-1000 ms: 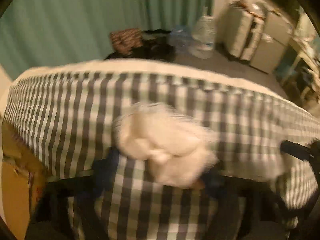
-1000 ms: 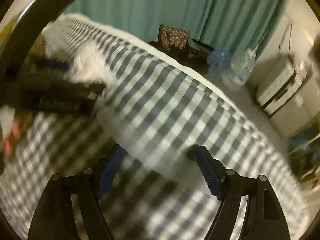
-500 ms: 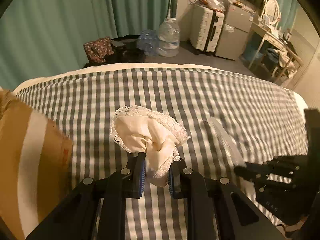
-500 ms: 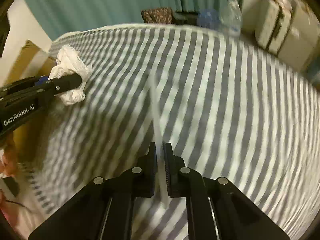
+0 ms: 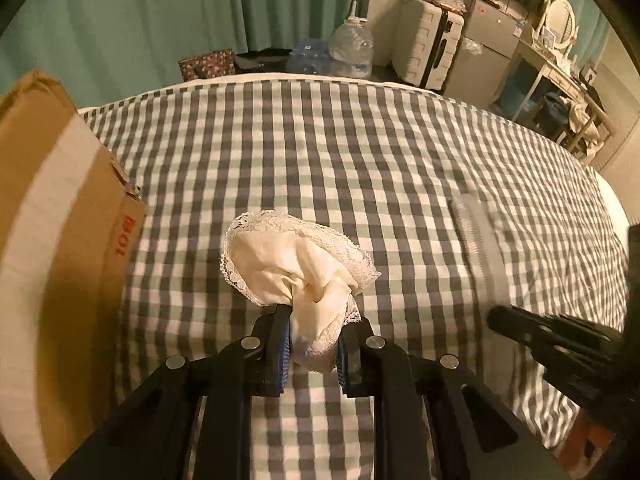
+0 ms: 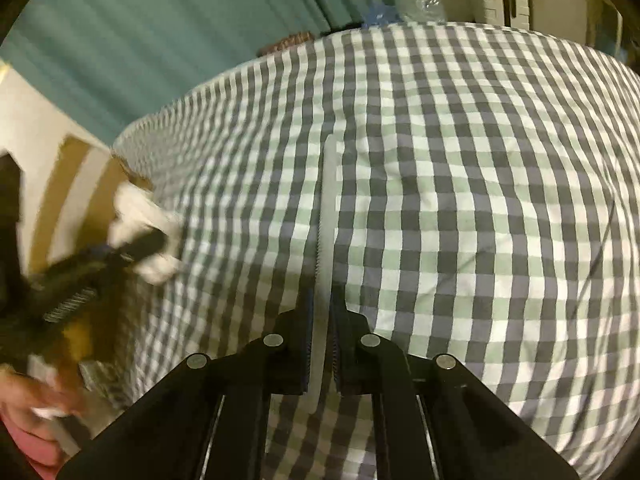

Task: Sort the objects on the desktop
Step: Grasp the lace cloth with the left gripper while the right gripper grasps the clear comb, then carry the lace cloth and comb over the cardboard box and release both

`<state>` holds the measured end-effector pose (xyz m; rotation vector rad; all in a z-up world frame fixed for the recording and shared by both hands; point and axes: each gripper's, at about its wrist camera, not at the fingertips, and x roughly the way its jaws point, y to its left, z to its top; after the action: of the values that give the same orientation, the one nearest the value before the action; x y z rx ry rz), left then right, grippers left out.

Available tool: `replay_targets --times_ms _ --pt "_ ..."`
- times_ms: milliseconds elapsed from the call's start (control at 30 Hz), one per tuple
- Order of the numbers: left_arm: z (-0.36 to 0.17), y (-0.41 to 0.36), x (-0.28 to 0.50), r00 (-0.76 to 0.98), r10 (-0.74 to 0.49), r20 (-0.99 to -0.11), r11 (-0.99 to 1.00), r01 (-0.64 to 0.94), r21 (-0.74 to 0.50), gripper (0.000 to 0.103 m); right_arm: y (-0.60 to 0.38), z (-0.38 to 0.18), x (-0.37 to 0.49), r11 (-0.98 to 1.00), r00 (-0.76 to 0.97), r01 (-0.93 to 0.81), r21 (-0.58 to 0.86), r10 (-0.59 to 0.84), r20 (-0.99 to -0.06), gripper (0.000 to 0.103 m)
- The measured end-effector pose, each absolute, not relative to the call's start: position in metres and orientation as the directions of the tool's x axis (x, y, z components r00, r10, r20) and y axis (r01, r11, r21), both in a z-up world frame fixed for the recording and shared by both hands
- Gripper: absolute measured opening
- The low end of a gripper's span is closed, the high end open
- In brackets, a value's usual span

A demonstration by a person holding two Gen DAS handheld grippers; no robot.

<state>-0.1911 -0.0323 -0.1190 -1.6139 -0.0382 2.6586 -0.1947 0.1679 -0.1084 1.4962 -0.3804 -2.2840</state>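
My left gripper [image 5: 310, 320] is shut on a cream lace-edged cloth [image 5: 296, 256], which bunches up above the blue pads over the checked bed cover [image 5: 360, 152]. A brown cardboard box [image 5: 60, 240] stands close on the left. In the right wrist view my right gripper [image 6: 322, 300] is shut on a thin pale comb [image 6: 329, 208], seen edge-on and pointing away over the cover [image 6: 480, 200]. The same comb [image 5: 478, 248] and right gripper [image 5: 500, 318] show blurred at the right of the left wrist view. The left gripper [image 6: 156, 240] with the cloth [image 6: 132, 216] is blurred beside the box [image 6: 84, 184].
Beyond the bed's far edge are a patterned bag [image 5: 208, 64], a large water bottle [image 5: 352, 46], a pale suitcase [image 5: 426, 46] and a desk [image 5: 560, 76] before green curtains. A person's hand [image 6: 36, 392] shows at the lower left.
The right gripper went from open over the comb to shut on it, and its view has rolled. The left gripper carried the cloth leftward; the box now looms larger.
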Motion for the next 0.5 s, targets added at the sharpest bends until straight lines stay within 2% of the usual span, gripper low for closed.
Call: replay_targets --times_ms 100,200,333,433,500 --pt "-0.125 -0.033 -0.185 -0.500 0.071 -0.863 -0.996 0.007 -0.086 0.018 0.170 -0.098 -0.186 -0.857 -0.379 0.165 0.487 -0.511 -0.771 0.006" --pt "-0.125 -0.032 -0.183 -0.511 0.066 -0.857 -0.998 -0.019 -0.066 0.018 0.174 -0.087 -0.183 -0.813 -0.388 0.165 0.559 -0.574 -0.721 0.006" --pt "-0.117 -0.029 -0.184 -0.520 0.077 -0.851 -0.997 -0.025 -0.075 0.018 0.167 -0.094 -0.181 -0.850 -0.367 0.140 0.507 -0.521 -0.771 0.006" --pt "-0.106 -0.035 -0.176 -0.523 0.094 -0.847 -0.995 -0.023 -0.097 0.018 0.165 -0.111 -0.192 -0.832 -0.327 0.116 0.543 -0.548 -0.770 0.006" --pt "-0.100 -0.039 -0.178 -0.526 0.094 -0.845 -0.995 -0.019 -0.098 0.018 0.160 -0.107 -0.190 -0.860 -0.358 0.127 0.494 -0.504 -0.786 0.006"
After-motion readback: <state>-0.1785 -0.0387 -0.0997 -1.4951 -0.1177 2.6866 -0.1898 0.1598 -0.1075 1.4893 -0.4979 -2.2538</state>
